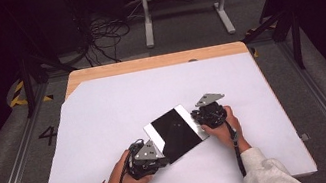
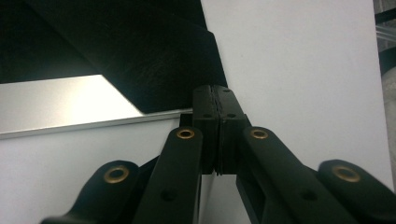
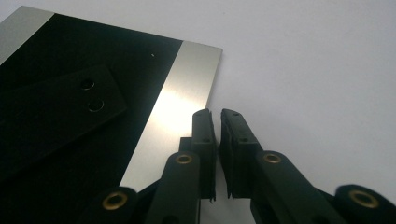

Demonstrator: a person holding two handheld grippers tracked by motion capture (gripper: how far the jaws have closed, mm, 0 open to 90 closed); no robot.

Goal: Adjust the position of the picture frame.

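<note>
The panel (image 1: pixel 177 133), black and glossy with a silver strip at each end, lay flat and slightly askew on the white sheet (image 1: pixel 103 112) near the front of the surface (image 1: pixel 156 62), between the two hands. The left tongs (image 2: pixel 218 100) sat at its near-left corner with their jaws together, the tips just at the silver edge, nothing caught in them. The right tongs (image 3: pixel 214 122) sat just off the far-right strip, jaws a sliver apart and bare, beside the edge, not on it. The step in hand looked like taking hold of the panel at opposite ends, or nudging it square. To do that well, each pair of tongs would need to spread wider than the panel is thick, come in low along the sheet, and bite the silver strips, not the glossy middle, which would likely slip and mark. Both ends should go up together so it does not twist. Hard to read: how thick the panel was, and whether the left tips touched its edge or stopped just short. The dark bar with two holes (image 3: pixel 91 95) on the black face seemed a reflection of a jaw, though that was not certain. In the high view the hands covered both sets of tips.
</note>
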